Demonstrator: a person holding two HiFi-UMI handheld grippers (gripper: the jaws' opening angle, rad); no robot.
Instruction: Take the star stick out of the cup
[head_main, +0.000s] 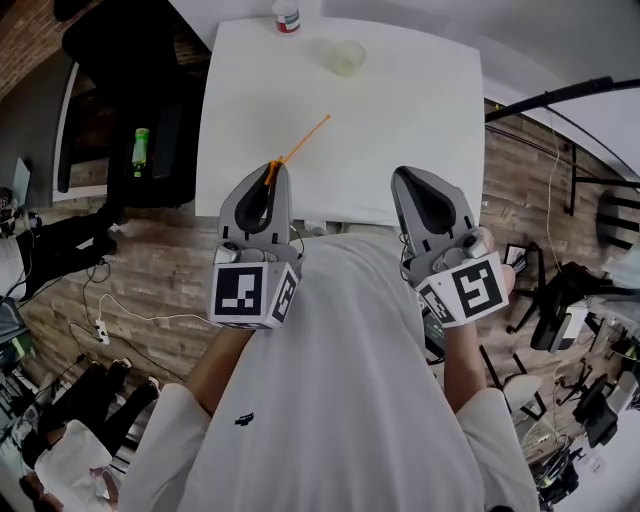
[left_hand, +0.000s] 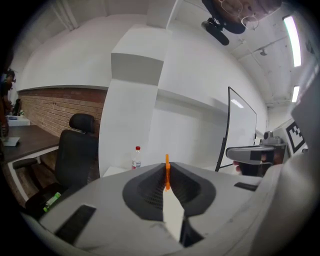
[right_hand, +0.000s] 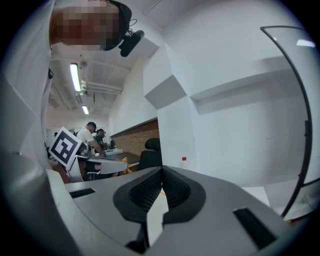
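The left gripper (head_main: 277, 166) (left_hand: 167, 161) is clenched on the star stick (head_main: 300, 145) (left_hand: 167, 174). Its jaws pinch the thin orange rod right at their tips. From where I stand, the stick runs out from those tips and slants away over the white table (head_main: 420, 130) toward the far edge. Whether its far end touches the tabletop I cannot tell.

The stick is out of the cup (head_main: 346, 57), a pale, see-through cup that stands upright near the table's far edge. The cup sits beyond the stick's free end and apart from it.

The right gripper (head_main: 402, 173) (right_hand: 161, 170) is level with the left one at the table's near edge. Its jaws are pressed together at the tips with nothing between them.

A small bottle (head_main: 286, 17) (left_hand: 136, 157) with a red cap stands at the far edge of the table, left of the cup. Off the table's left side is a black office chair (head_main: 120, 60) (left_hand: 75, 150) with a green object (head_main: 141, 150) lying on its seat.
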